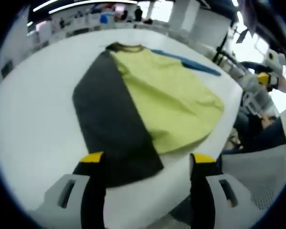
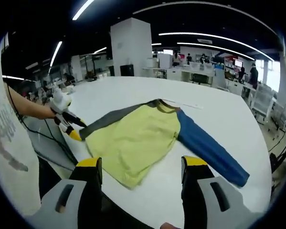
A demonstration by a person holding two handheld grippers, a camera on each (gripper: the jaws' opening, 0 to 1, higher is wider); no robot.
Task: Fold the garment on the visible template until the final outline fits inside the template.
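A: What is on the desk [image 2: 133, 95], and how many things?

B: One garment [image 2: 138, 138], a long-sleeved shirt with a pale yellow body, lying flat on a white desk; it has two sleeves, one dark grey [image 1: 109, 124] and one blue [image 2: 209, 148]. In the right gripper view the blue sleeve stretches out flat, away from the body; the grey sleeve lies along the shirt's other side, near the desk edge. I cannot make out a template outline on the desk.

A: And the tools?

B: Two; the left hand-held gripper [image 1: 147, 160] hovers over the shirt's lower edge with jaws spread wide and nothing between them. In the right gripper view its yellow tips sit close to the grey sleeve; I cannot tell whether they touch it. The right hand-held gripper [image 2: 142, 164] hangs above the yellow hem, also wide apart and empty.

A: How would the shirt handle?

B: I judge it light, soft and limp; it should drape and wrinkle rather than hold a shape, and may slide on the smooth desk. A pinch on the blue cuff looks sensible for folding that sleeve across the body; the hem corners would suit a later fold.
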